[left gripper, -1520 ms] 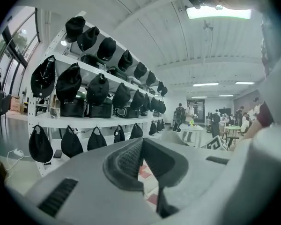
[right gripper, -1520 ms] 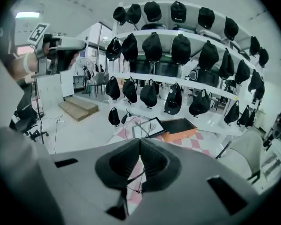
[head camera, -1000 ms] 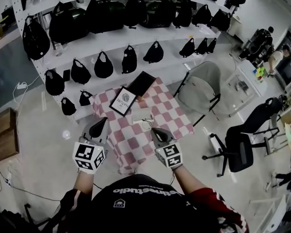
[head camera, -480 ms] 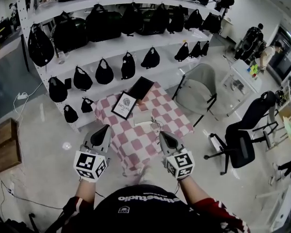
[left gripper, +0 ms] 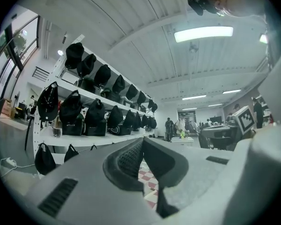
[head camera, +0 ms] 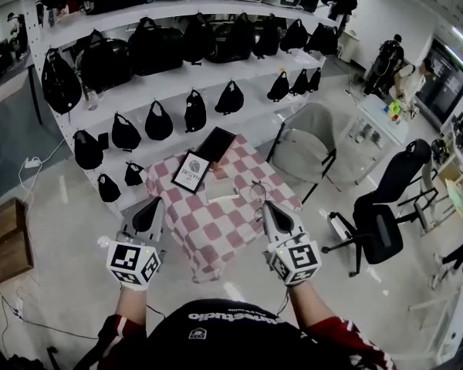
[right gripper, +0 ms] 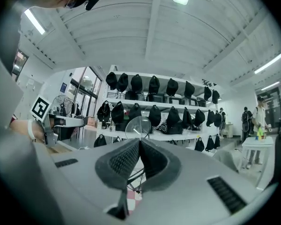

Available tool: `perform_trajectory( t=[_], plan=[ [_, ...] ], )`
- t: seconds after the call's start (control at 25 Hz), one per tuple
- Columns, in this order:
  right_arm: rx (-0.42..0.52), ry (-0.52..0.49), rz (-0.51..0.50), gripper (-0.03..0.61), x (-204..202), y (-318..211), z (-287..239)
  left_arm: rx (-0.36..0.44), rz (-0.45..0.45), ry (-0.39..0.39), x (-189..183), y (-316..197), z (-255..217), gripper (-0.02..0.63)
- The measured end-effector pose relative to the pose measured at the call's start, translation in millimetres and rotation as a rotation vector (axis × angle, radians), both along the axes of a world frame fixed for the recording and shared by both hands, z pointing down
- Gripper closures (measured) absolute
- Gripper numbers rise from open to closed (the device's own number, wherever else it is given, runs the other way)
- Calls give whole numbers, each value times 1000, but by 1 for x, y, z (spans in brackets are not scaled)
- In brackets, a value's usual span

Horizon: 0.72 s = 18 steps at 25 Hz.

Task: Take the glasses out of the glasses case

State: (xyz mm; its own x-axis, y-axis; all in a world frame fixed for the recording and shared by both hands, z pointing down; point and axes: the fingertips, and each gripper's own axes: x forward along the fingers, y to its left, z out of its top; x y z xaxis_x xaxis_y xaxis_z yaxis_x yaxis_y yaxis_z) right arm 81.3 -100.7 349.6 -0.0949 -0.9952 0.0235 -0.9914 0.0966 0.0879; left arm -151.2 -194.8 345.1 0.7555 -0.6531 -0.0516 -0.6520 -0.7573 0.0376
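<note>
A small table with a pink-and-white checked cloth point(head camera: 216, 230) stands below me. On it lies the white glasses case point(head camera: 220, 192). My right gripper point(head camera: 272, 210) is shut on the thin wire-framed glasses point(head camera: 256, 193) and holds them over the table's right side, apart from the case. In the right gripper view a round lens point(right gripper: 140, 127) rises above the closed jaws of the right gripper point(right gripper: 139, 140), and thin wire hangs below them. My left gripper point(head camera: 150, 211) hovers at the table's left edge; the left gripper point(left gripper: 143, 139) is shut with nothing in it.
A framed white card point(head camera: 188, 171) and a flat black box point(head camera: 216, 141) lie at the table's far side. White shelves with several black bags point(head camera: 158, 122) stand behind. A grey chair point(head camera: 305, 149) and a black office chair point(head camera: 382, 222) stand to the right.
The right gripper has moved right and away from the case with the glasses in it. The left gripper has drifted left off the table. The view has shifted slightly.
</note>
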Motion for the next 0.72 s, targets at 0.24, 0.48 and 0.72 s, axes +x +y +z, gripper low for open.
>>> perform_trajectory(
  t=[0.24,0.48,0.72],
  plan=[
    [54,-9,4,568,9,17,-23,8,-42,13,-7,12,-10,609],
    [84,-11,15,569,19,37,-36,8,-60,25,-5,29,-18,609],
    [91,-26,30,569,33,51,-37,25,-67,16,2,46,-25,609]
  ],
)
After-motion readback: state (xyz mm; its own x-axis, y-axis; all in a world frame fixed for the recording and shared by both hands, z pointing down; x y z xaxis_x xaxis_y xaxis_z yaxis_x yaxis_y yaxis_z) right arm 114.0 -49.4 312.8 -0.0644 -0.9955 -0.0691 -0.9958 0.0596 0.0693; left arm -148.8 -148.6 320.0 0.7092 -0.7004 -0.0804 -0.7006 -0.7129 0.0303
